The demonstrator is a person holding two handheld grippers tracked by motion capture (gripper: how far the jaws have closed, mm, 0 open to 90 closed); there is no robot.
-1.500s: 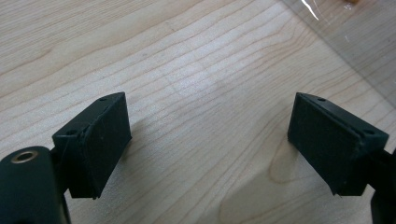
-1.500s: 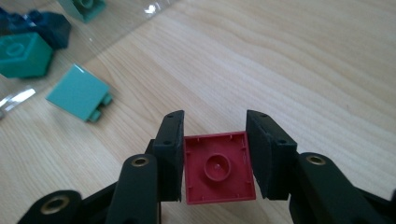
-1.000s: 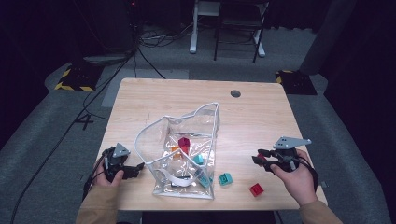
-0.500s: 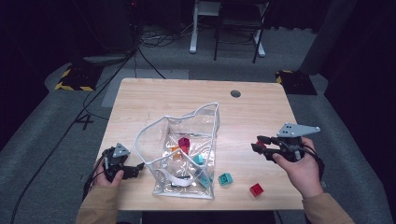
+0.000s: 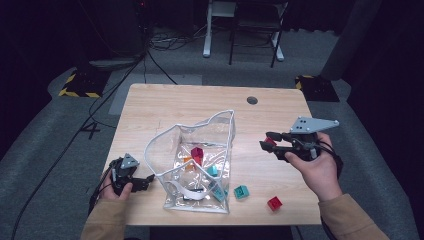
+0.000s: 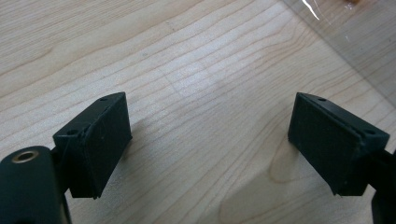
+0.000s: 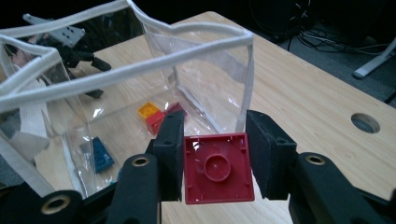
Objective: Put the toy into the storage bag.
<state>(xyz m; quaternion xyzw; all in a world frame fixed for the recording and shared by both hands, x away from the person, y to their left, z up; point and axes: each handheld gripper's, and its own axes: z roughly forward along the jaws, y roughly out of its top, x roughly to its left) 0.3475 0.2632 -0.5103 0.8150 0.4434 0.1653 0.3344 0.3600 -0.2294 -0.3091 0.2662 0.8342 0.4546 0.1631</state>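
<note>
Right gripper pinches a red brick, underside toward the camera, above the table to the right of the clear bag. Advice: clear the white rim, then release over the opening. Left gripper, jaws spread and empty, rests beside the bag. Two loose bricks lie on the wooden table; grey floor and cables beyond.

Glossy red plastic brick, clear glossy plastic bag, matt wood table

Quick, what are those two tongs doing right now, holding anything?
Left tongs: open, nothing between them, low over the table.
Right tongs: closed on a red building brick, beside the clear bag.
</note>
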